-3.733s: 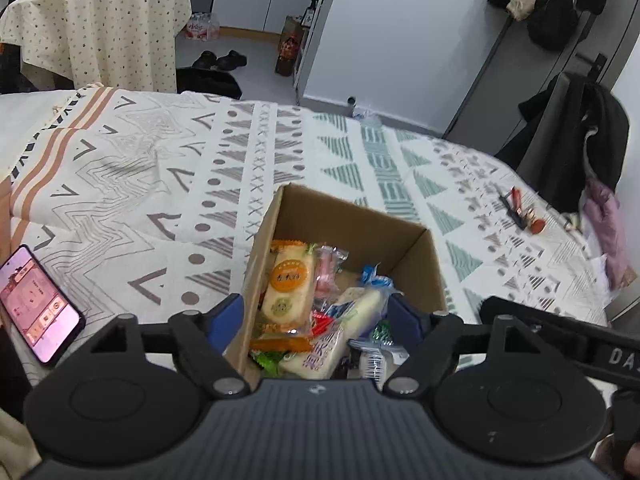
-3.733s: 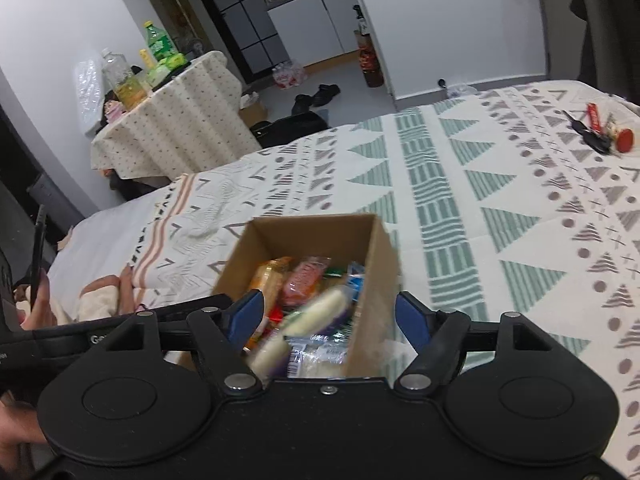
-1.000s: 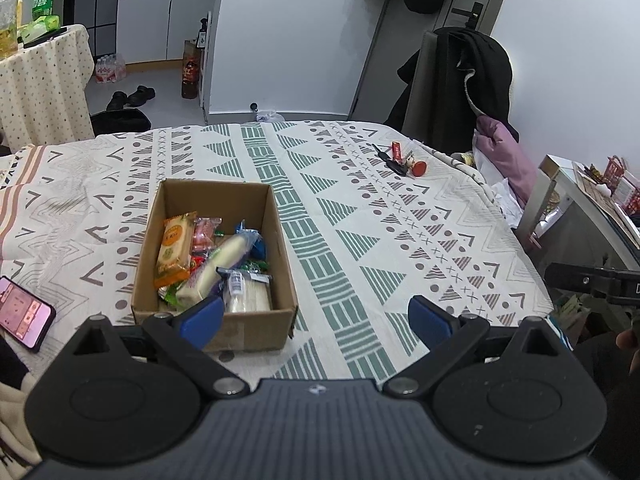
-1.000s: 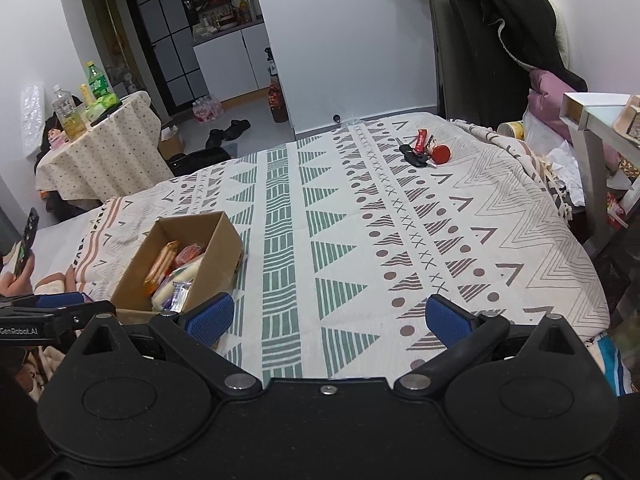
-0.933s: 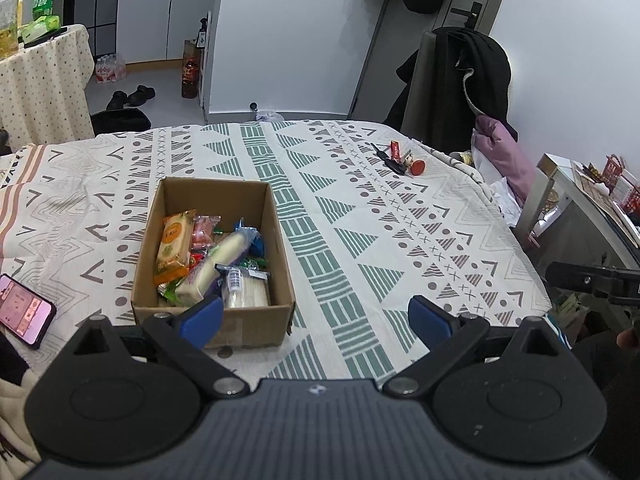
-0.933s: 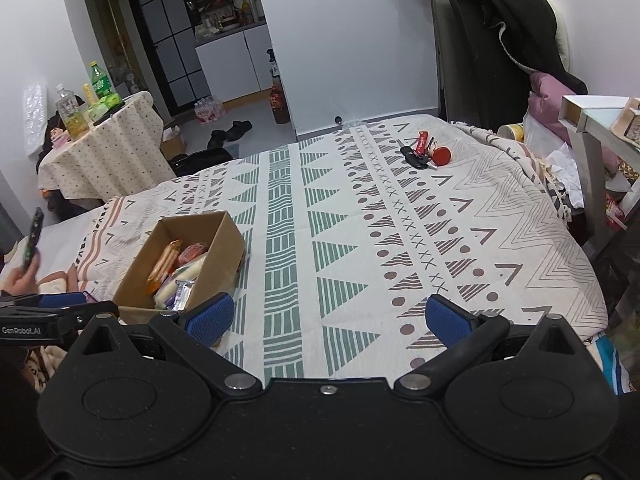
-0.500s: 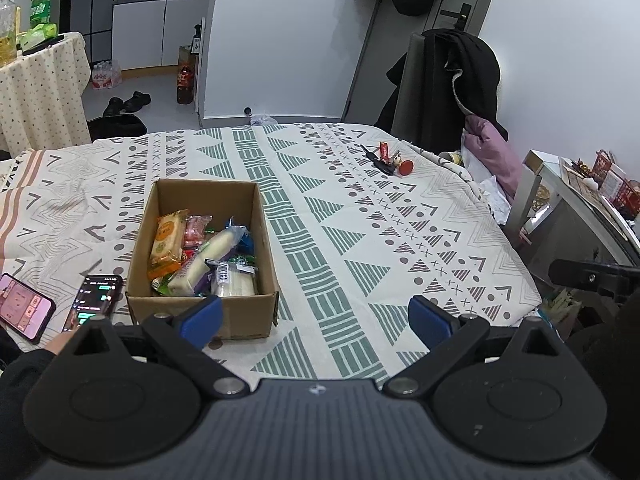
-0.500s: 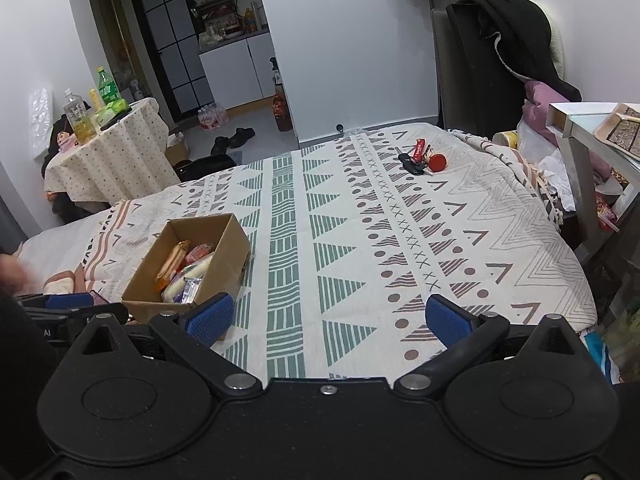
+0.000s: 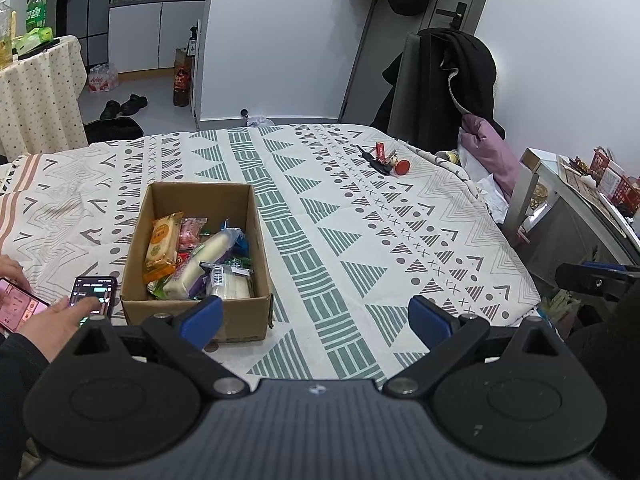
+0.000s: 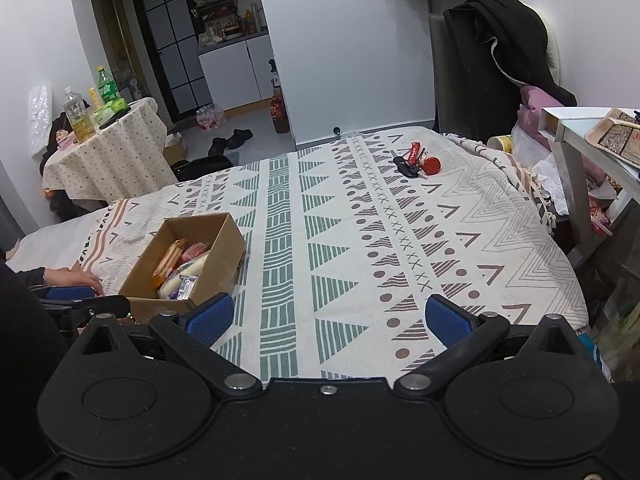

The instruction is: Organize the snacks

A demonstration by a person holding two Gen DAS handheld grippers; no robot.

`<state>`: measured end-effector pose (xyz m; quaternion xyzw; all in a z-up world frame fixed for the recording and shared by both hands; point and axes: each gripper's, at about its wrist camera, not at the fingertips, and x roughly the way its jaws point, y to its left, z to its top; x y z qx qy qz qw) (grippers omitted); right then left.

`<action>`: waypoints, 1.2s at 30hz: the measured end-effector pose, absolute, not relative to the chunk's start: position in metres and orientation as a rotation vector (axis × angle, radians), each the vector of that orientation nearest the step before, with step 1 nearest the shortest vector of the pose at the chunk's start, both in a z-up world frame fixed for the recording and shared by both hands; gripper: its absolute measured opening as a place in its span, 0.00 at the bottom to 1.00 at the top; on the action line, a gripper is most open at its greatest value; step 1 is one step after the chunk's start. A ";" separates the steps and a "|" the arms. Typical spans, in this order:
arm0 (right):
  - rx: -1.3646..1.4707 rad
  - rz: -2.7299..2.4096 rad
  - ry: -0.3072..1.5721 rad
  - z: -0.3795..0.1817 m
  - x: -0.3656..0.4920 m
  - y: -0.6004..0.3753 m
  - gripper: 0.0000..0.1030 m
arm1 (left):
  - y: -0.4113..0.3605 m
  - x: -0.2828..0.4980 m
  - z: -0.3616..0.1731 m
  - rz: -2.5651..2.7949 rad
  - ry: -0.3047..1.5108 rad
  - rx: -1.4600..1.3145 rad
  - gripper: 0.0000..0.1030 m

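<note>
The snacks (image 9: 198, 258) lay heaped in the cardboard box (image 9: 256, 220), which sat on the patterned bedspread (image 9: 400, 220) toward the near left side of the bed. Both claws hung back from it, empty: the left gripper (image 9: 316, 318) with its blue fingers spread wide, the right gripper (image 10: 330, 318) spread just as wide.

The likeliest trouble, to my eye, was on the left. A hand (image 9: 60, 314) was tapping a phone (image 9: 94, 290) just beside the box, with a second phone (image 9: 18, 308) close by, so a reach from that side could knock them. The soft bedding might also let the box tip if pushed on one wall.

To the right the spread lay open right up to the bed's edge, and the keys (image 10: 416, 162) were well apart at the far side.
</note>
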<state>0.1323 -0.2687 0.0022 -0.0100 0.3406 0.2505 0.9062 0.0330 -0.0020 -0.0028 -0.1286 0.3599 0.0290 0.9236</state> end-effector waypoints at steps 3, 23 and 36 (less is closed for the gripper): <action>-0.020 0.517 0.704 0.002 0.132 -0.269 1.00 | -0.002 0.033 -0.003 0.060 0.739 -0.263 0.96; -0.020 0.517 0.703 0.002 0.132 -0.269 1.00 | -0.003 0.034 -0.003 0.060 0.740 -0.263 0.96; -0.020 0.520 0.701 0.003 0.135 -0.270 1.00 | -0.003 0.034 -0.003 0.059 0.740 -0.263 0.96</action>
